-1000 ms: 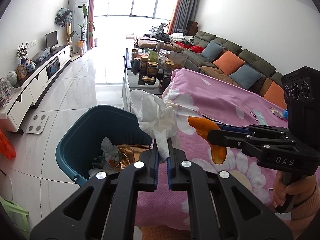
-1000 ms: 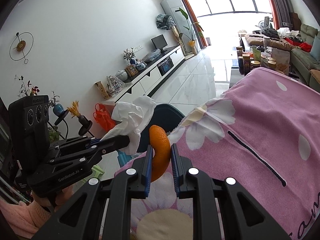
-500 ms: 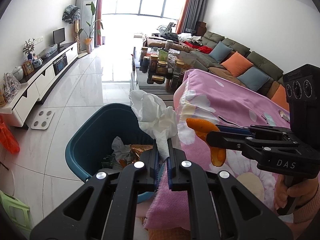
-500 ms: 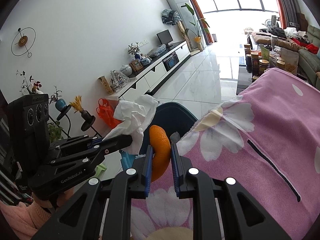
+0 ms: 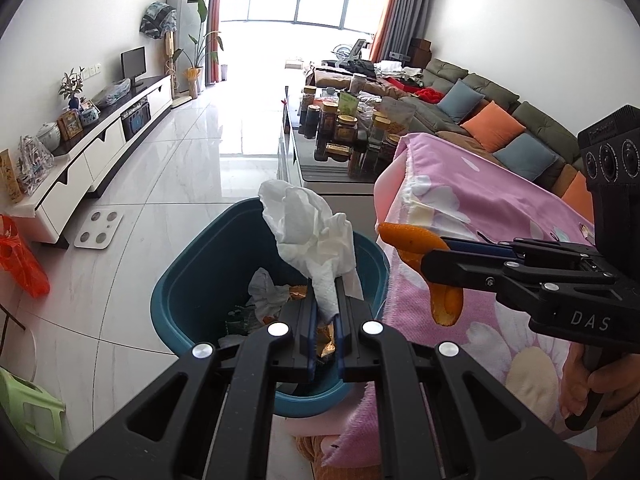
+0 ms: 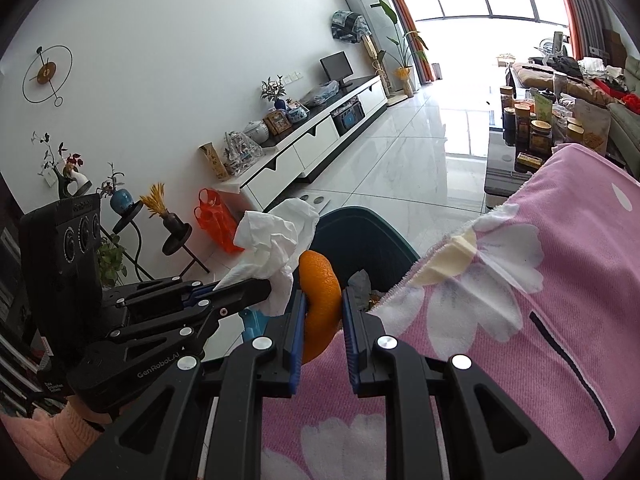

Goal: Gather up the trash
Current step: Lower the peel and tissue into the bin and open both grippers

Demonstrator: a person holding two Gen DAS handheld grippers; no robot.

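My left gripper (image 5: 323,304) is shut on a crumpled white tissue (image 5: 310,236) and holds it above the teal trash bin (image 5: 188,280), which has paper and wrappers inside. My right gripper (image 6: 323,312) is shut on a curved orange peel (image 6: 320,300) just over the edge of the pink flowered tablecloth (image 6: 520,320), beside the bin (image 6: 360,236). In the left wrist view the right gripper (image 5: 430,268) holds the peel (image 5: 416,240) right of the bin. In the right wrist view the left gripper (image 6: 260,290) and tissue (image 6: 276,236) sit left of the peel.
White tiled floor (image 5: 200,168) stretches ahead. A white TV cabinet (image 5: 80,160) lines the left wall with an orange bag (image 5: 20,260) and a scale (image 5: 98,229) near it. A dark coffee table with jars (image 5: 340,132) and a sofa (image 5: 500,120) stand beyond.
Both grippers have moved left off the table toward the bin. The tissue now hangs over the bin opening and the peel has neared the cloth's edge. Both grips are unchanged.
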